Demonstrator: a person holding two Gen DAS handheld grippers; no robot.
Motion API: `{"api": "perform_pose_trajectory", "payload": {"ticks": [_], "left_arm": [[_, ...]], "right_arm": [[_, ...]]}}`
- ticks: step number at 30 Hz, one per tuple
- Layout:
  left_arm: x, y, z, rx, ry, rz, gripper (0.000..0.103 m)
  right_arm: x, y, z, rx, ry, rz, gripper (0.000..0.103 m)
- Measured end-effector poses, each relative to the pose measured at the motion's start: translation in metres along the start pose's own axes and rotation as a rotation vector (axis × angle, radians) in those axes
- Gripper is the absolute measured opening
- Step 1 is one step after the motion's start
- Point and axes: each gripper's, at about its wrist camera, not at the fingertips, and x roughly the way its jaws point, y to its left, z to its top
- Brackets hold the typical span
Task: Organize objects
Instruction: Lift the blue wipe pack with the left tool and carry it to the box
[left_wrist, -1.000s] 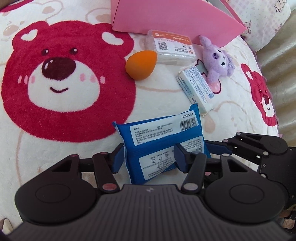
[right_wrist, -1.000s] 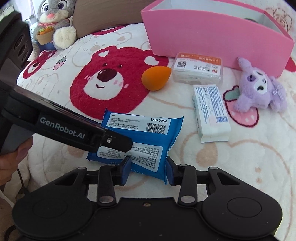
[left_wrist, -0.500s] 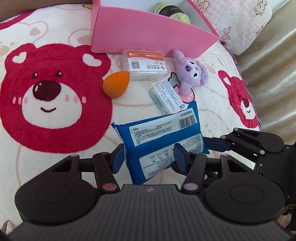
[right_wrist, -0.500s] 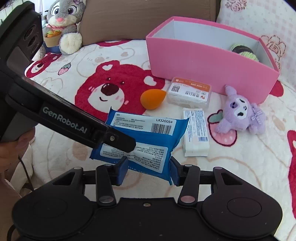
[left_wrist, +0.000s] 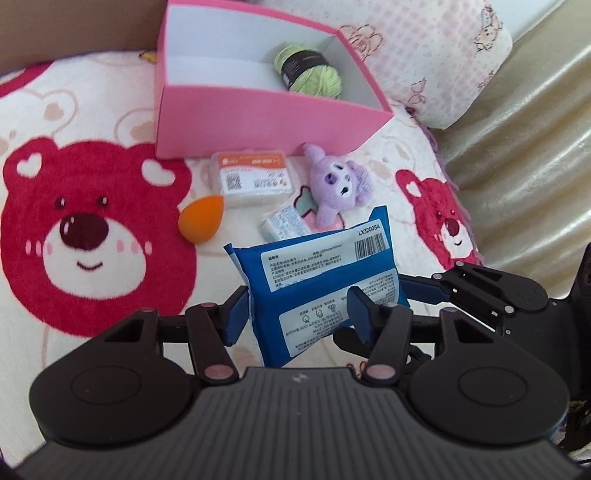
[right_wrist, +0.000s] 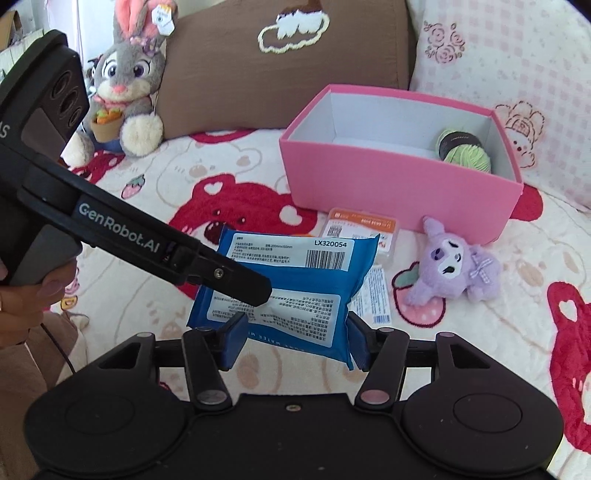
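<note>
A blue wipes pack is held up off the bed by both grippers. My left gripper is shut on its near end, and my right gripper is shut on its other end; the pack also shows in the right wrist view. Beyond it stands an open pink box with a green yarn ball inside. In front of the box lie a clear case with an orange label, an orange sponge, a white packet and a purple plush.
The bear-print blanket covers the bed. A grey bunny plush and a brown cushion sit at the back left, a pink checked pillow at the back right. The bed edge drops off at the right.
Both grippers have lifted the blue pack off the blanket and carried it higher and toward the pink box, whose inside with the yarn ball now shows.
</note>
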Motion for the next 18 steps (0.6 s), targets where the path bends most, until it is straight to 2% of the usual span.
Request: {"api": "perform_pose_trajectory", "payload": {"ticks": [5,9,13,18], "left_arm": [[-0.014,-0.011,0.015,0.044,0.019,-0.003,0.055],[-0.028,-0.017,0.028,0.079,-0.011,0.041,0.054],[-0.04,-0.026,0.037,0.104,-0.028,0.038,0.053],[-0.047,-0.043,0.05,0.129,-0.025,0.072,0.053]], "right_arm": [[-0.013,-0.003,0.014,-0.013,-0.048,-0.008,0.067],[-0.025,0.004,0.026,-0.047,-0.1,0.013,0.067],[-0.03,0.001,0.033,-0.037,-0.108,0.006,0.067],[-0.042,-0.008,0.047,-0.017,-0.138,0.003,0.067]]}}
